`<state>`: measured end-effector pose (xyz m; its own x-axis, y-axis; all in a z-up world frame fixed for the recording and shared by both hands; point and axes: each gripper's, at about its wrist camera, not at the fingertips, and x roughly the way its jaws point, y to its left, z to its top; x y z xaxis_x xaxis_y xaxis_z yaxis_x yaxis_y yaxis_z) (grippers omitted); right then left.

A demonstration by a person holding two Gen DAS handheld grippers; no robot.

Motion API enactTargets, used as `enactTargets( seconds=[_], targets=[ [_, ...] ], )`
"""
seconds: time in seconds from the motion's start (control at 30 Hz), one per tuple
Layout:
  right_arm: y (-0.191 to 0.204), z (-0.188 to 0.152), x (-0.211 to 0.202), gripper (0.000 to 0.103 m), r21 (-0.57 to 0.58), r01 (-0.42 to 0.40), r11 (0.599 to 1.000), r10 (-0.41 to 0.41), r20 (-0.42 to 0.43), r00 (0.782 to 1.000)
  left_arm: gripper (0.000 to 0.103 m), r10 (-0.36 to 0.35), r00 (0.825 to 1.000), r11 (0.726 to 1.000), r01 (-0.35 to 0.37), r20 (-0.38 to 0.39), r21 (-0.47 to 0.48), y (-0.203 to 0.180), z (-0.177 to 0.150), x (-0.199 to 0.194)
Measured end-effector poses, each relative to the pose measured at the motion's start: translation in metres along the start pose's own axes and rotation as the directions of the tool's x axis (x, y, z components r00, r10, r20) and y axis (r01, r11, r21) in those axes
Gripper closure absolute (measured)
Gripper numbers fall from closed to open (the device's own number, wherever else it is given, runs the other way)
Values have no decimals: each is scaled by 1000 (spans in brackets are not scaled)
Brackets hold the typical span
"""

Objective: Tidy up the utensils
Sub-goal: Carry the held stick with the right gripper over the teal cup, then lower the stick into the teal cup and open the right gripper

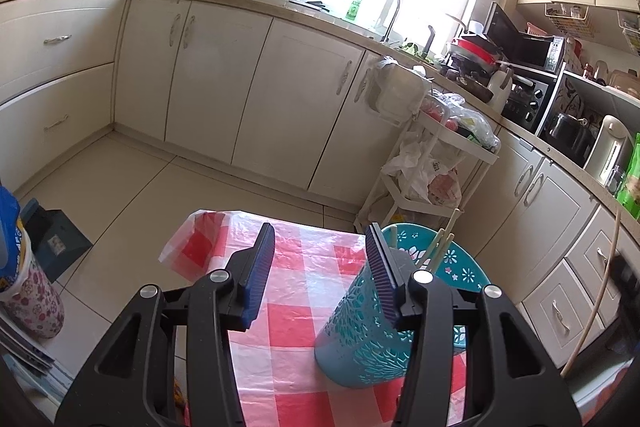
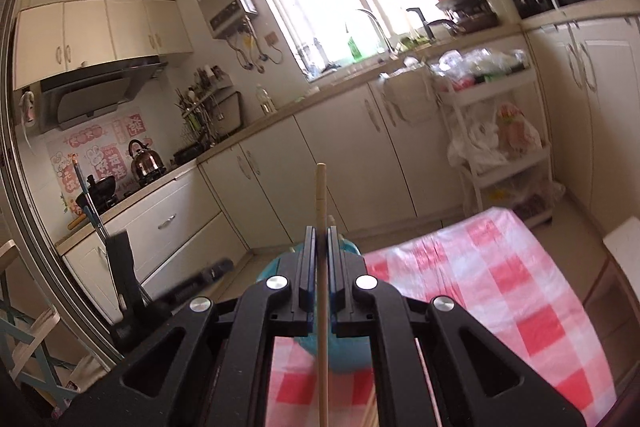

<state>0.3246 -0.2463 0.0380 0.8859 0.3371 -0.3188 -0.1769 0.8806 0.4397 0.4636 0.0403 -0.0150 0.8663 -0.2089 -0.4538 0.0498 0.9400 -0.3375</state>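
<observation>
A teal perforated utensil holder (image 1: pixel 368 323) stands on the red-and-white checked tablecloth (image 1: pixel 296 367) with several wooden chopsticks (image 1: pixel 440 247) sticking out of it. My left gripper (image 1: pixel 322 259) is open, its right finger touching or just in front of the holder's rim. My right gripper (image 2: pixel 321 239) is shut on a single wooden chopstick (image 2: pixel 321 195), held upright between the pads. Behind its fingers the teal holder (image 2: pixel 316 351) shows partly on the cloth (image 2: pixel 500 287). More chopstick ends (image 2: pixel 372 411) show at the bottom edge.
A teal lid or tray (image 1: pixel 452 259) lies behind the holder. A white trolley with bags (image 1: pixel 436 155) stands beyond the table. Cream cabinets (image 1: pixel 224 75) line the walls. A floral canister (image 1: pixel 28 291) sits at the left. The left gripper's black body (image 2: pixel 128 279) shows in the right view.
</observation>
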Motion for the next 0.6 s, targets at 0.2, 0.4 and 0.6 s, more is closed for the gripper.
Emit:
enactTargets(
  seconds=[0.2,0.4,0.6],
  targets=[
    [36,49,35,97,-79,2,997,8,127,992,58,10,1000,1000,-10,10,24,-3,1,-1],
    [43,38,88,97,-149,96,984,-77,127,989,58,26,999,998,-27,26,55,-7,1,-6],
    [24,-9,124,97,-166,140,976,-141,5,990,56,37,998,996,-40,44,84,-13,1,-12]
  ],
)
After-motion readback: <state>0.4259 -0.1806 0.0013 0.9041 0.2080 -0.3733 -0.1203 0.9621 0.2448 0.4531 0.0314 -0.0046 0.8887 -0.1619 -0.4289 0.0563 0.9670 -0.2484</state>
